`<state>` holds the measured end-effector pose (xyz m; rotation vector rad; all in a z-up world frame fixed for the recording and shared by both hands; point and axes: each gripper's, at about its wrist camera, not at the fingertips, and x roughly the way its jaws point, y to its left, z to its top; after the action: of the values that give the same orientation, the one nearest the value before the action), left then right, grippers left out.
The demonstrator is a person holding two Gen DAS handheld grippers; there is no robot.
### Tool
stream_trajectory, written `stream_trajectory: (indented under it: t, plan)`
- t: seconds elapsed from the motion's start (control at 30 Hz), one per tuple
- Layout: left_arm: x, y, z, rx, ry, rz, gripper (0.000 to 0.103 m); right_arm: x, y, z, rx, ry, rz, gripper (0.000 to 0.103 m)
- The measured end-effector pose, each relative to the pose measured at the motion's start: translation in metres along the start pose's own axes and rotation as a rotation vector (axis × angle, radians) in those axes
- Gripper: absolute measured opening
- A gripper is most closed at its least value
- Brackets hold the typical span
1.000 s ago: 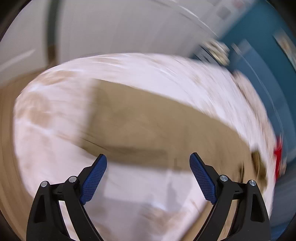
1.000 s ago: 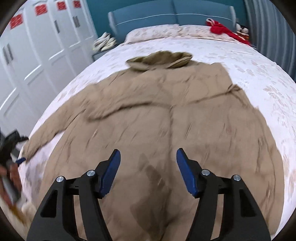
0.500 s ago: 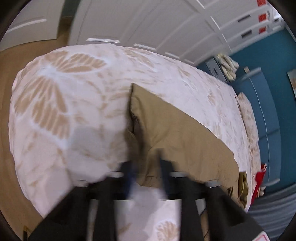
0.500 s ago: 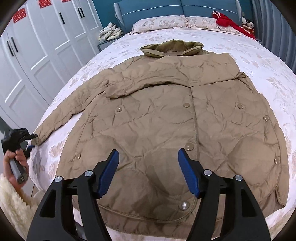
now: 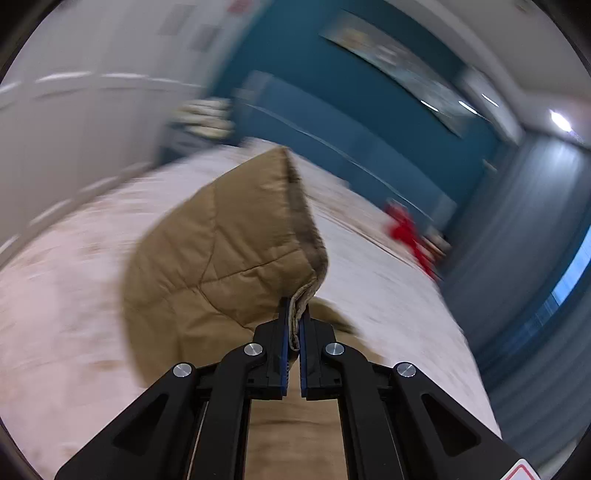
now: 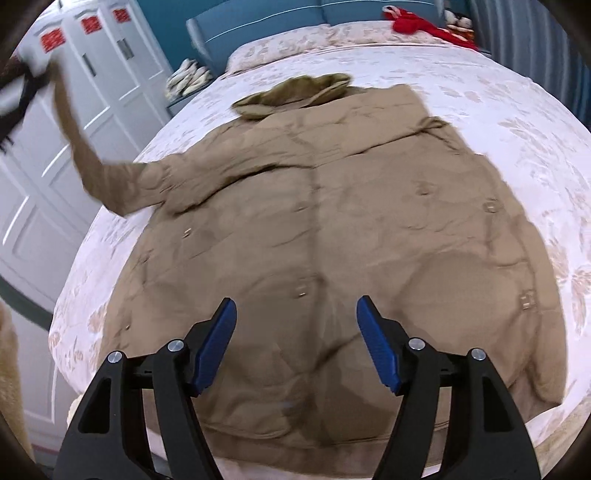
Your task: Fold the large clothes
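Where the white bedspread with a pale tan floral print (image 6: 498, 122) covers the wide bed, a large tan quilted coat with snap buttons (image 6: 332, 229) lies spread front-up across most of it, its hem toward six o'clock in the right wrist view and its thick olive-brown collar (image 6: 295, 92) bunched toward twelve o'clock. White panelled wardrobe doors bearing red paper decorations (image 6: 96, 74) stand at nine to ten o'clock, and a padded blue headboard (image 6: 266, 26) runs along twelve o'clock behind two floral-print pillows (image 6: 295, 48). A crumpled red cloth (image 6: 424, 22) sits on the pillows at one o'clock. The coat's right-hand sleeve is folded across the chest, while the tan quilted sleeve (image 6: 92, 162) at nine to ten o'clock is raised off the bed, curving up toward the blurred top-left corner of that view. The black right gripper with blue finger pads (image 6: 295, 332) hovers above the hem near six o'clock, its fingers spread wide and touching nothing. In the left wrist view, the black left gripper with blue finger pads (image 5: 294, 325) has its fingers pressed together on the edge of the sleeve's cuff (image 5: 301, 306), and the sleeve billows up toward eleven o'clock above the blurred bedspread.
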<state>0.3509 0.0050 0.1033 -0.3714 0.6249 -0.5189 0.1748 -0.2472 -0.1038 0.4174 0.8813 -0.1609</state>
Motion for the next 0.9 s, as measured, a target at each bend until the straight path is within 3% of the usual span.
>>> stream_trajectory:
  t: [0.07, 0.13, 0.17, 0.23, 0.3, 0.4, 0.47, 0.57, 0.7, 0.8, 0.9]
  plan:
    - [0.035, -0.046, -0.016, 0.035, 0.074, -0.065, 0.008, -0.002, -0.015, 0.004, 0.022, -0.009, -0.022, 0.065]
    - [0.064, -0.075, -0.040, 0.022, 0.184, -0.118, 0.048, -0.007, -0.038, 0.010, 0.051, -0.022, -0.054, 0.065]
    - [0.073, -0.083, -0.056, -0.008, 0.228, -0.143, 0.053, -0.009, -0.046, 0.012, 0.060, -0.027, -0.063, 0.065]
    - [0.071, -0.080, -0.083, -0.070, 0.247, -0.195, 0.065, -0.014, -0.069, 0.018, 0.081, -0.038, -0.099, 0.066]
    - [0.064, -0.058, -0.108, -0.130, 0.261, -0.168, 0.076, -0.016, -0.086, 0.025, 0.095, -0.041, -0.119, 0.067]
    - [0.054, -0.013, -0.129, -0.209, 0.254, -0.081, 0.076, -0.017, -0.098, 0.042, 0.091, -0.065, -0.122, 0.068]
    - [0.056, 0.031, -0.138, -0.229, 0.272, 0.069, 0.076, -0.012, -0.100, 0.055, 0.094, -0.073, -0.095, 0.068]
    - [0.058, 0.098, -0.138, -0.305, 0.304, 0.188, 0.074, 0.001, -0.099, 0.082, 0.107, -0.092, -0.059, 0.068]
    - [0.068, 0.159, -0.127, -0.535, 0.292, 0.145, 0.074, 0.031, -0.101, 0.116, 0.204, -0.079, 0.028, 0.068]
    - [0.080, 0.199, -0.126, -0.711, 0.256, 0.047, 0.074, 0.057, -0.106, 0.132, 0.281, -0.046, 0.058, 0.068]
    - [0.092, 0.211, -0.125, -0.797, 0.259, 0.019, 0.074, 0.080, -0.107, 0.137, 0.330, -0.006, 0.083, 0.065]
